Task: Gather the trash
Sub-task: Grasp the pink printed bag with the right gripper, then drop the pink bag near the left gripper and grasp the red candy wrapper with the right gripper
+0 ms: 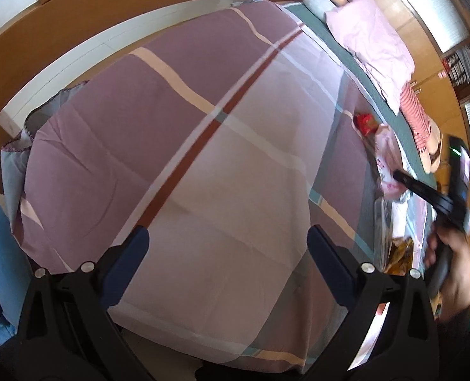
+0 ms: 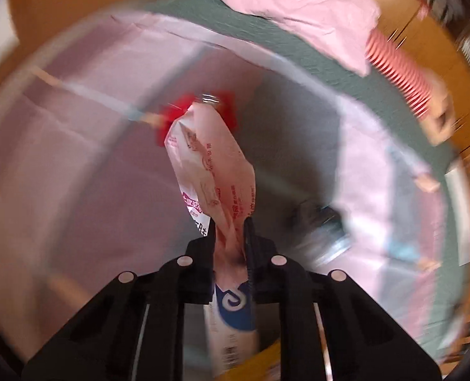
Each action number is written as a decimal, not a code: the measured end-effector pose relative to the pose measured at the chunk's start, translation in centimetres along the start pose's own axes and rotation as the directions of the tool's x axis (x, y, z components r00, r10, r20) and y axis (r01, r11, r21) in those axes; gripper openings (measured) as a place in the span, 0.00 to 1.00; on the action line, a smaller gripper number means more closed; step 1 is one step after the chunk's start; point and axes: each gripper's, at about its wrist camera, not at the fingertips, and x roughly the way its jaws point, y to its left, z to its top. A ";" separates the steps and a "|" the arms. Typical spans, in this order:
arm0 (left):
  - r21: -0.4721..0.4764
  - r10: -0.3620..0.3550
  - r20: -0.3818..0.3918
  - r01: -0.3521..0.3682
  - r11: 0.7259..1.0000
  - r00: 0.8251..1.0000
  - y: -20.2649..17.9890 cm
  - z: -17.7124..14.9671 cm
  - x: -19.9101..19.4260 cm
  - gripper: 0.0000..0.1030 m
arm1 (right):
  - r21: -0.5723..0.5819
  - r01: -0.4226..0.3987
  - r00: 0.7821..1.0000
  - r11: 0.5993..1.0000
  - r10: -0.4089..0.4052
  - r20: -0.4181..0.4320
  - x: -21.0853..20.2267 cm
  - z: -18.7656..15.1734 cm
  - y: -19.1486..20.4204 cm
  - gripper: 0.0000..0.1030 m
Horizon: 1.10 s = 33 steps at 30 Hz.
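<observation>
Right gripper (image 2: pixel 231 238) clenched on pink snack wrapper (image 2: pixel 209 165) above plaid quilt (image 1: pixel 203 158), left gripper (image 1: pixel 228 241) released; thin pinch, might slip onto red wrapper (image 2: pixel 174 117)

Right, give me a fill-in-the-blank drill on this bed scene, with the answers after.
1. The right tongs are shut on a pink and white ____.
2. The left tongs stand ____ with nothing between them.
3. Both tongs are above a striped quilt spread on a ____.
4. A crumpled wrapper behind the held one is coloured ____.

Missing words: wrapper; open; bed; red
</observation>
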 end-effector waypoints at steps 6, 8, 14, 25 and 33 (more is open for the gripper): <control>-0.086 -0.016 0.032 0.019 0.996 0.999 1.3 0.3 -0.7 0.96 | 0.036 -0.459 0.885 0.888 0.460 -0.069 -3.0 -4.0 6.5 0.16; -0.123 -0.013 0.059 0.021 0.992 0.998 2.0 0.5 -1.1 0.96 | 0.031 -0.549 0.827 0.835 0.548 -0.130 -2.5 -4.9 9.4 0.17; -0.202 -0.010 0.076 0.025 0.979 0.997 3.5 0.7 -1.5 0.96 | -0.083 -0.491 0.870 0.867 0.493 0.015 -3.7 -1.2 10.0 0.76; -0.204 -0.025 0.023 0.029 0.979 0.999 3.9 1.1 0.2 0.96 | 0.424 0.033 0.995 0.905 -0.071 0.075 8.6 6.9 0.1 0.74; -0.206 -0.087 0.012 0.087 0.975 0.996 3.7 1.2 0.8 0.96 | 0.343 -0.080 0.991 0.936 0.037 0.131 6.9 5.0 1.5 0.22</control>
